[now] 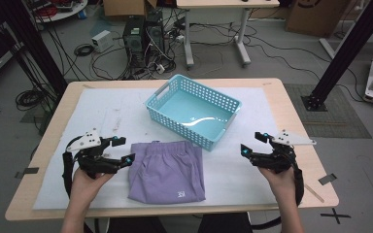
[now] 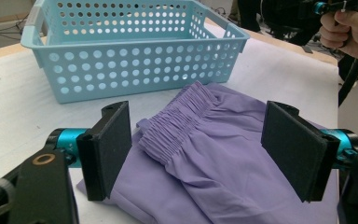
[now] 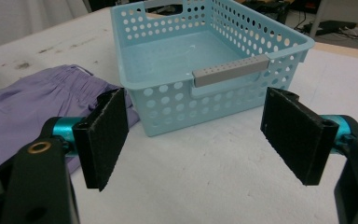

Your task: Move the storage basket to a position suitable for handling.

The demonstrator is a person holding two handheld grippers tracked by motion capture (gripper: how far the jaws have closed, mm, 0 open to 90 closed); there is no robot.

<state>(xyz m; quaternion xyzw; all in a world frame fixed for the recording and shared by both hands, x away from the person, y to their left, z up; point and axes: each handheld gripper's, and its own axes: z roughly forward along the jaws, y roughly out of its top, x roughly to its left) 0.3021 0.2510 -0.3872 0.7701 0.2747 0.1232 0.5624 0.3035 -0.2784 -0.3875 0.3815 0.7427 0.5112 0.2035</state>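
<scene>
Both tools, left tool (image 1: 125, 149) and right tool (image 1: 252, 142), gape wide, empty, flanking folded purple shorts (image 1: 167, 171) before a blue basket (image 1: 192, 110) on the desk (image 1: 281, 102).

The purple garment (image 2: 223, 158) runs off the bottom edge; its white logo (image 1: 180, 194) is too small to read.
</scene>
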